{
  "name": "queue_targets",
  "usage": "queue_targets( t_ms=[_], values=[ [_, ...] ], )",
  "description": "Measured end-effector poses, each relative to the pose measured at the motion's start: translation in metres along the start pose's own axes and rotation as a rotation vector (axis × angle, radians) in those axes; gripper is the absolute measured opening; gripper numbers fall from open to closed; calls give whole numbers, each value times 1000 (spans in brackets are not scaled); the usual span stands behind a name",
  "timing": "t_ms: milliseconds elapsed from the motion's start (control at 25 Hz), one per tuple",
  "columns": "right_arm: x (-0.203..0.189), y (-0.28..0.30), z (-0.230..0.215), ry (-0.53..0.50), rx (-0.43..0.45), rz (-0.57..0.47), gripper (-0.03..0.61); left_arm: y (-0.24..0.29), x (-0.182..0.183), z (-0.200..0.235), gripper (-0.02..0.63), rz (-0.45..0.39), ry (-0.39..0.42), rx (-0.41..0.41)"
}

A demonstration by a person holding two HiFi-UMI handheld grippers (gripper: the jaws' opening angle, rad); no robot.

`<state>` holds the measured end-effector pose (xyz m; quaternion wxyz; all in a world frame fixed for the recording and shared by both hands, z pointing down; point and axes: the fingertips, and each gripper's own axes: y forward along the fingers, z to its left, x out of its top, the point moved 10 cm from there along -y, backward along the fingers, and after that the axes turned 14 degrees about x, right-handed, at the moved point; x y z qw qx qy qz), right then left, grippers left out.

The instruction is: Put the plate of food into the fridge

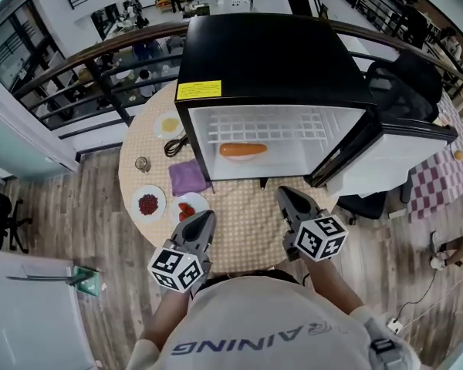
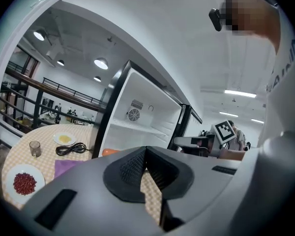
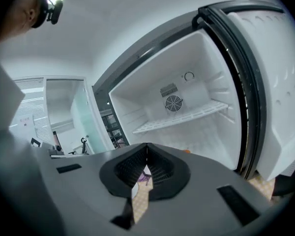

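Note:
A black mini fridge (image 1: 274, 60) stands on the round table (image 1: 243, 222) with its door (image 1: 386, 149) swung open to the right. An orange item (image 1: 243, 150) lies on the fridge floor. Left of the fridge sit a plate of red beans (image 1: 149, 204), a plate of red pieces (image 1: 187, 206) and a plate with something yellow (image 1: 170, 124). My left gripper (image 1: 207, 219) is shut and empty, its tip beside the plate of red pieces. My right gripper (image 1: 284, 196) is shut and empty too, in front of the fridge opening. The right gripper view looks into the white interior (image 3: 187, 112).
A purple cloth (image 1: 188, 177), a small glass (image 1: 142, 163) and a coiled black cable (image 1: 175, 143) lie left of the fridge. A wire shelf (image 3: 179, 118) spans the fridge's upper part. A railing (image 1: 100, 60) runs behind the table. A black chair (image 1: 405, 83) stands to the right.

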<state>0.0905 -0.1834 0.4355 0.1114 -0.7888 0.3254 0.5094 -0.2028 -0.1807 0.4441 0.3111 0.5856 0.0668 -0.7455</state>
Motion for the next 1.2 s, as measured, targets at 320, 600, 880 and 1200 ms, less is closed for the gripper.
queue_targets(
  t_ms=[320, 600, 880, 1200],
  values=[
    [3, -23, 25, -45, 13, -56, 21, 3, 25, -15, 8, -73, 58, -21],
    [2, -27, 23, -56, 17, -41, 21, 5, 20, -21, 8, -67, 113, -11],
    [-7, -28, 18, -38, 57, -8, 21, 6, 15, -29, 8, -65, 86, 8],
    [-9, -24, 17, -40, 65, 8, 21, 7, 10, -24, 8, -53, 71, 42]
  ],
)
